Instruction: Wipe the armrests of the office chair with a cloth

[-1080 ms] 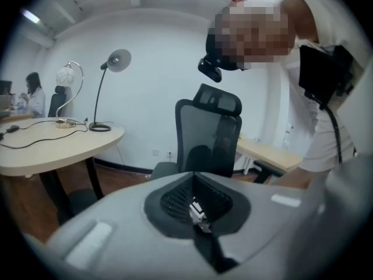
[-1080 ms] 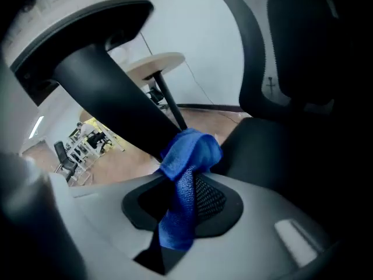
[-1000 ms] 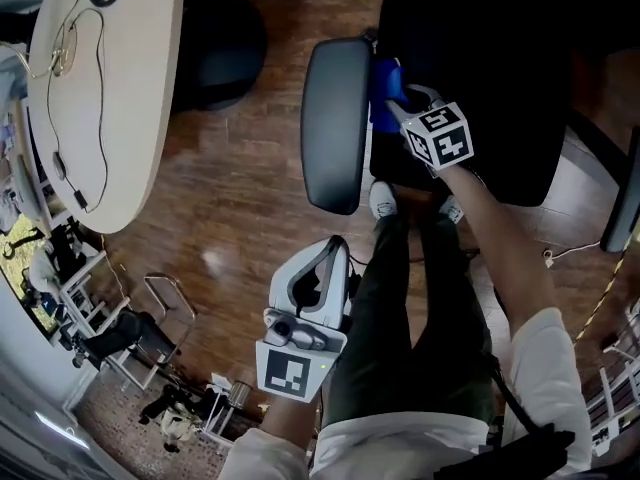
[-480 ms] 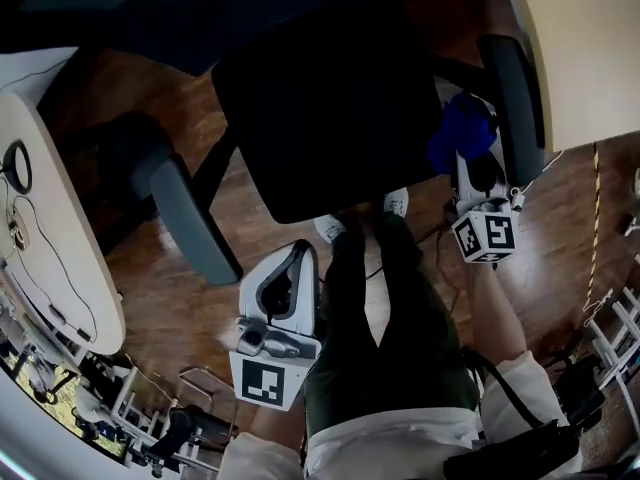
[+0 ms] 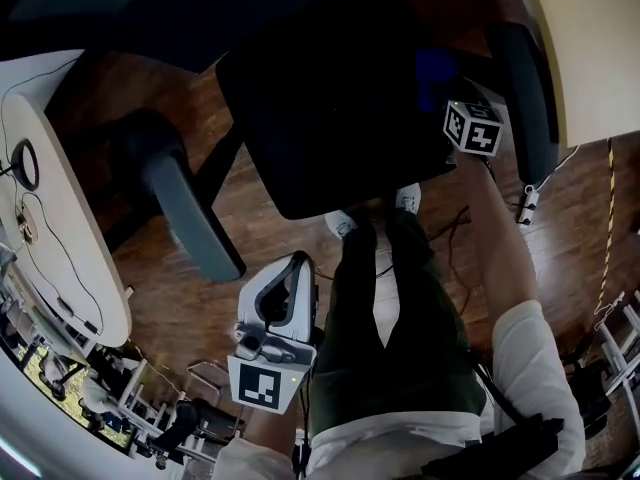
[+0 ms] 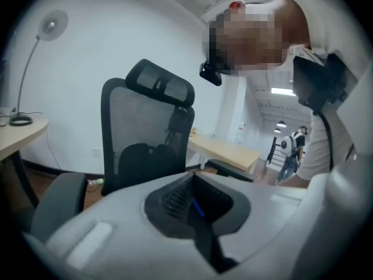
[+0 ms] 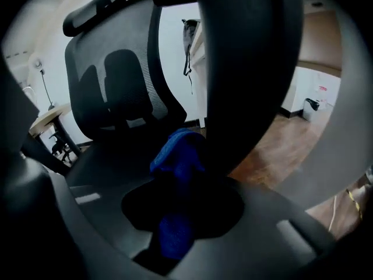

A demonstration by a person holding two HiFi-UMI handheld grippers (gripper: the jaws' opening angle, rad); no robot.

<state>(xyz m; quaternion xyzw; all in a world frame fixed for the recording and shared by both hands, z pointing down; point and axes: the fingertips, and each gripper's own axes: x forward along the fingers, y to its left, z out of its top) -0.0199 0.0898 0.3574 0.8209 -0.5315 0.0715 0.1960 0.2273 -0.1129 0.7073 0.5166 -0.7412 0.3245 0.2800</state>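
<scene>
The right gripper (image 7: 175, 206) pinches the blue cloth (image 7: 178, 150): a strip of it sits between the jaws, and the rest bunches up in front of them. In the head view the cloth (image 5: 435, 68) is over the right edge of the seat (image 5: 330, 108) of the office chair, just beside the inner side of the right armrest (image 5: 525, 98). In the right gripper view this armrest (image 7: 250, 69) rises dark and large close to the cloth. I cannot tell if the two touch. Behind them stands the mesh backrest (image 7: 116, 80).

The left gripper (image 5: 298, 266) hangs low beside the person's left leg (image 5: 350, 338), well apart from the chair. Its jaws are pressed together with nothing between them. The left armrest (image 5: 190, 208) is grey and lies between this gripper and the seat.

The person's two shoes (image 5: 340, 225) are on the wooden floor (image 5: 270, 198) just under the front edge of the seat. A white counter (image 5: 60, 248) with thin cables on it is at the left.
</scene>
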